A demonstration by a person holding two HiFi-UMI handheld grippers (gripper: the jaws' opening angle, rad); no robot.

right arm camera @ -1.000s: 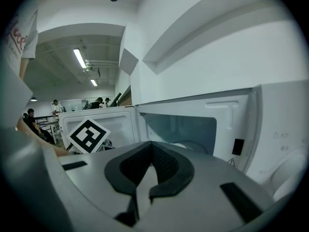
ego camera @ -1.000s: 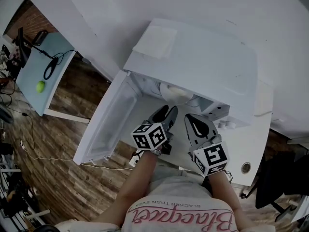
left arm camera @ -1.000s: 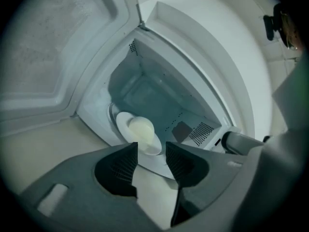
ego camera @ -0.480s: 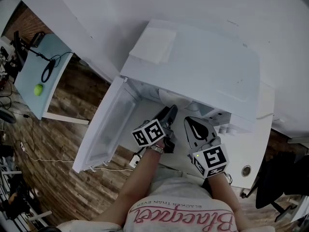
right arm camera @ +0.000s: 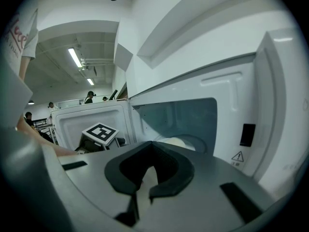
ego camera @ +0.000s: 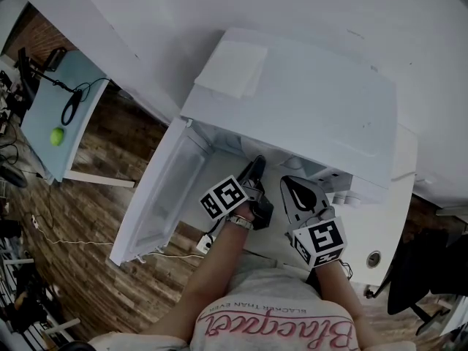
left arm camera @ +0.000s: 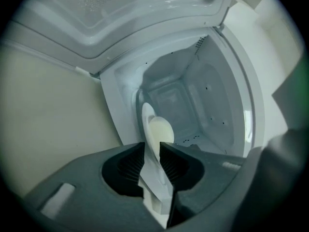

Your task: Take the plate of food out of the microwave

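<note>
door is swung wide to your left, and both tools are right at the mouth of the microwave. the plate sits inside on the oven floor, towards the front, with a pale mound of food on it.

your left hand-held gripper has just been closing, and the plate's near rim is between its jaws. one pad is on each face, so that's a pinch on the plate. the gripper lies rolled on its side, and that looks like the point: the jaws have to stand one over the other to straddle a flat rim.

your right hand-held gripper hangs just beside it, jaws pressed together with nothing in them. it points into the cavity, where the plate shows past its tips. it reads as the spare hand, close enough to steady the plate as it comes out.

so this is the grip step, and the plate is not yet out. the next move wants a slow, level draw towards you. with only one edge pinched, the loaded far side may dip, and the food could slide. mind the sill at the opening too.
</note>
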